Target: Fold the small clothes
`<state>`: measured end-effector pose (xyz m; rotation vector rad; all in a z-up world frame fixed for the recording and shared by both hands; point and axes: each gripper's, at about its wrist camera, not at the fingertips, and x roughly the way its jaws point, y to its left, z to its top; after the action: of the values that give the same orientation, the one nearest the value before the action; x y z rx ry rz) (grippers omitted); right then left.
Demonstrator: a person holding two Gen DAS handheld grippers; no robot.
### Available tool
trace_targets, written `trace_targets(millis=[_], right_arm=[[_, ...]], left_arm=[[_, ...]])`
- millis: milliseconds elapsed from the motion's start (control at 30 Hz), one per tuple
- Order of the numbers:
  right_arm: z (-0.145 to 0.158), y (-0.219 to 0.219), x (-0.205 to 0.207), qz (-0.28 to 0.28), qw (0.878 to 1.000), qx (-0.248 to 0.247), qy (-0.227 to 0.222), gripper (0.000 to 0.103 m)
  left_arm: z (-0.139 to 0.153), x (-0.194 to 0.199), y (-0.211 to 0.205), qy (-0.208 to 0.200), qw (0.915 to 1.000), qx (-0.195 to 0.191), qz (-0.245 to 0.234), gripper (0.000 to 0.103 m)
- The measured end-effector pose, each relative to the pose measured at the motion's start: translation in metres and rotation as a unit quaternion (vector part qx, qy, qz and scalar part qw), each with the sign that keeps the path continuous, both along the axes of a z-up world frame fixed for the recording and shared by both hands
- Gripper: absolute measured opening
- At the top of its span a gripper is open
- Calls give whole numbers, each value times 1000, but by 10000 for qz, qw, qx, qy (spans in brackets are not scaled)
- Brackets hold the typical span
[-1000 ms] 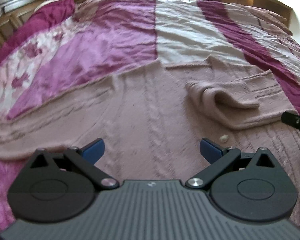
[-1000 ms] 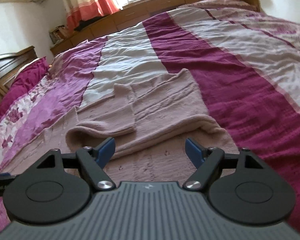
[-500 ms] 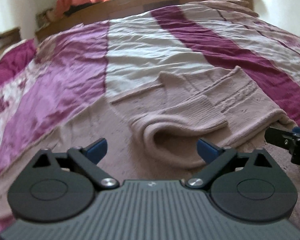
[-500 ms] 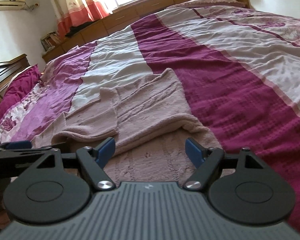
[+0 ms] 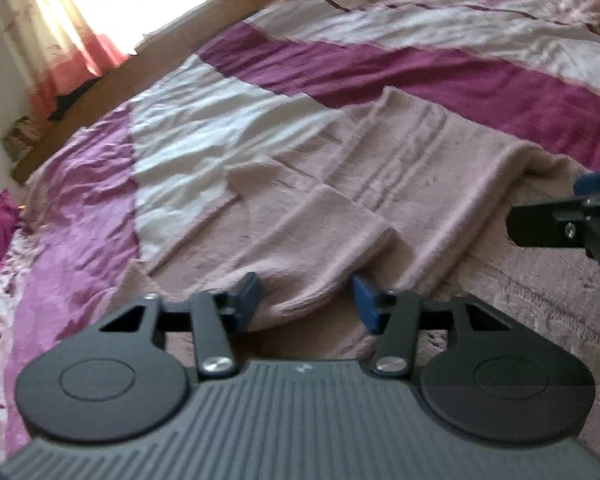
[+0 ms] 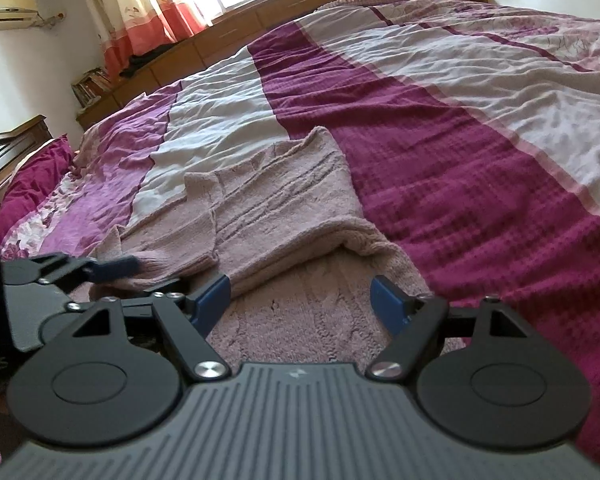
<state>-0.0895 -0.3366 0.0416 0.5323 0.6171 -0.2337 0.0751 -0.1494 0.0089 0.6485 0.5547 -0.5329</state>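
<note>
The near end of the pink knitted sweater (image 6: 284,208) is cut off below both cameras' own housings, so its full outline cannot be made out. It lies on the bed (image 6: 440,160), spread from the middle of the right wrist view down to 6 o'clock, its far part folded back over the near part. The fold's inside is in shadow and hidden.

In the left wrist view, which is blurred by motion, the left gripper (image 5: 306,300) sits at 6 o'clock with its jaws half apart; they have just been closing. The rolled fold edge of the sweater (image 5: 340,208) bulges between the blue pads, but whether the pads press on it is hard to tell. In the right wrist view this gripper (image 6: 112,267) enters from 9 o'clock, one blue finger reaching the left end of the fold; its other finger is hidden behind the right gripper's linkage.

The right gripper (image 6: 300,300) has its jaws wide apart and holds nothing; only flat knit shows between its fingers, with the fold edge just beyond them. In the left wrist view it (image 5: 572,216) is cut off by the frame at 3 o'clock.

Around the sweater, the striped purple and white bedspread (image 6: 480,92) covers the bed. A curtain (image 6: 140,8) hangs at 11 o'clock beside a bright window, a low wooden cabinet (image 6: 260,24) runs along the wall at 12, an air conditioner (image 6: 8,10) is cut off at 10, and a dark headboard (image 6: 8,152) shows at 9.
</note>
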Motion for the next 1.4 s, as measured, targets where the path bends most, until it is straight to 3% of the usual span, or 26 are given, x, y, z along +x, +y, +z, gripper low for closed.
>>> trace_targets(millis=[33, 100, 200, 500, 700, 833, 1100, 1267, 1400], right_arm=[[0, 0, 0, -6, 10000, -1, 8, 82], [0, 0, 0, -7, 10000, 4, 17, 82], [-2, 1, 0, 6, 10000, -3, 37, 82], [-4, 3, 0, 34, 10000, -40, 46, 82], [-4, 2, 1, 40, 10000, -51, 52, 82], [-4, 4, 1, 48, 9999, -88, 69, 82], [-6, 8, 4, 90, 9997, -197, 115, 82], [-7, 11, 4, 117, 9994, -290, 145, 82], [-7, 12, 5, 127, 9993, -311, 158, 83]], left_arm=[[-1, 1, 0, 44, 10000, -18, -47, 43], [-2, 2, 0, 109, 9998, -90, -102, 24], [1, 2, 2, 198, 9993, -292, -90, 10], [34, 6, 35, 228, 9884, -1393, 567, 9], [53, 11, 72, 133, 9744, -1917, 1164, 9], [56, 15, 103, 119, 9600, -2203, 1724, 9], [38, 13, 146, 352, 9393, -2231, 2583, 10], [24, 6, 158, 548, 9353, -2061, 2823, 11], [21, -1, 173, 782, 9277, -2146, 2952, 20]])
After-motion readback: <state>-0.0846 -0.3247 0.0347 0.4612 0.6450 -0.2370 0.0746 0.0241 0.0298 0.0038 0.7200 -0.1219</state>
